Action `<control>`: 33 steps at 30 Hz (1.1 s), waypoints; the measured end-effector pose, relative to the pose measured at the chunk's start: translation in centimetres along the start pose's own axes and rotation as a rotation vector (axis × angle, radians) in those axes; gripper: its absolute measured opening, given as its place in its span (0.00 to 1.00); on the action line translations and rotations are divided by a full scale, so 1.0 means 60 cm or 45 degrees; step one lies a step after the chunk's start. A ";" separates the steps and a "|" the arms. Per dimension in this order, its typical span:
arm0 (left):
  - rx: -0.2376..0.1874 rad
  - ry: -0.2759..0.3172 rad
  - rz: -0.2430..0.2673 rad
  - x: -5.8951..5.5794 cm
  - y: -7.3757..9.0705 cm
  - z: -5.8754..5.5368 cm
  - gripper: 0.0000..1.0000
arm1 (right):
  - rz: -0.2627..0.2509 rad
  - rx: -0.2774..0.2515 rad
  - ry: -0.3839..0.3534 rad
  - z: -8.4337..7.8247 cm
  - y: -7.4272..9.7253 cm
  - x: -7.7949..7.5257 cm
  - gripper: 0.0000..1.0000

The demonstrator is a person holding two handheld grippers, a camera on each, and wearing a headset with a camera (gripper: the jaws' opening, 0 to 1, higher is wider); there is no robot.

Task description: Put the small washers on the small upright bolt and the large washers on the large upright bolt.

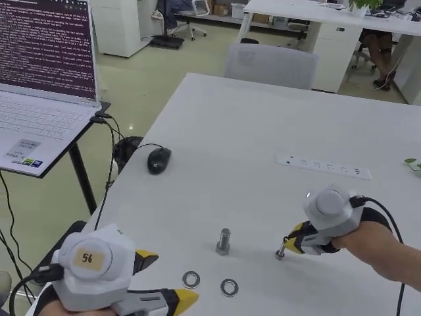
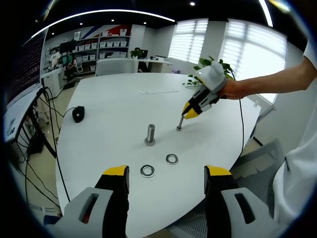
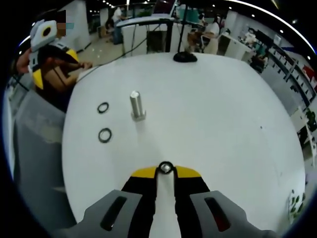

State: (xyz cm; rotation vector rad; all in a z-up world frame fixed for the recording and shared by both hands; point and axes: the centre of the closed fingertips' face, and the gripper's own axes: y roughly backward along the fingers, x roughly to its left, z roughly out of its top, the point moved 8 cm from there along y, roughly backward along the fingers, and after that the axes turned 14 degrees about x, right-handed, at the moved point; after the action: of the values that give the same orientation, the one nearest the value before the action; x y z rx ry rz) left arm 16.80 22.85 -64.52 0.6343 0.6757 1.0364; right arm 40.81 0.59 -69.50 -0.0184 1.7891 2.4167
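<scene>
Table layout, referenced to the large upright bolt (image 1: 223,241)
On the table (image 1: 263,118): small upright bolt (image 1: 280,253) at 3 o'clock; first washer (image 1: 229,288) at 6, second washer (image 1: 191,280) at 7; mouse (image 1: 158,160) at 11, power strip (image 1: 322,166) at 1, both well apart.

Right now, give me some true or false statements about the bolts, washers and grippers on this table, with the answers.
1. Two washers lie flat on the table. True.
2. The large bolt already carries a washer. False: its shaft is bare.
3. The left gripper is shut on a washer. False: it is open and holds nothing.
4. The right gripper has its tip at the small bolt. True.
</scene>
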 end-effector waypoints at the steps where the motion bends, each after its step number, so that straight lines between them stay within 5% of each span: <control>1: 0.000 0.000 0.000 0.000 0.000 0.000 0.61 | 0.002 0.007 0.001 0.000 -0.001 0.001 0.13; 33: 0.005 0.001 -0.012 -0.002 -0.004 0.000 0.60 | 0.002 0.125 0.017 0.005 -0.027 -0.001 0.13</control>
State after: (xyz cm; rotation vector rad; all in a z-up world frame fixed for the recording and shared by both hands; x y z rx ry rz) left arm 16.86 22.65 -64.68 0.6335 0.6805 1.0267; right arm 41.06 1.34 -70.98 -0.0229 1.9118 2.3319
